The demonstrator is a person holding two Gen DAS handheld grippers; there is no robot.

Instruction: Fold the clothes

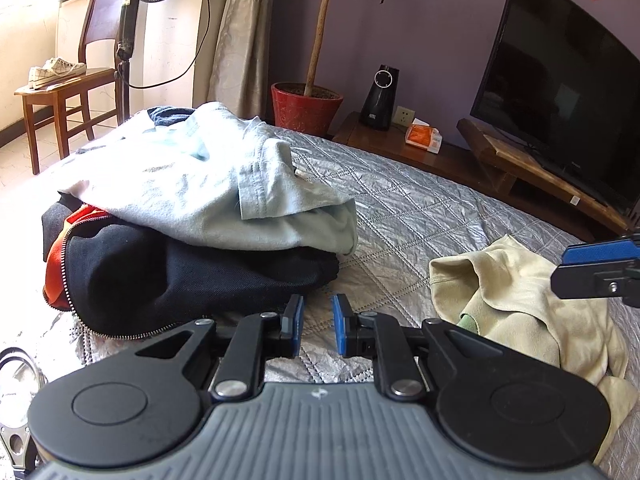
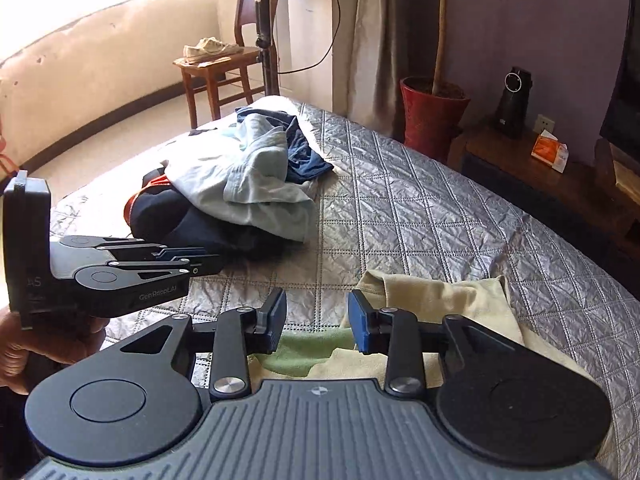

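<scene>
While parted, both grippers' fingers [image 1: 295, 326] [image 2: 358, 322] hold nothing.

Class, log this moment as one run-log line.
left gripper: open, empty | right gripper: open, above yellow shirt | clothes pile: unfolded on bed
</scene>
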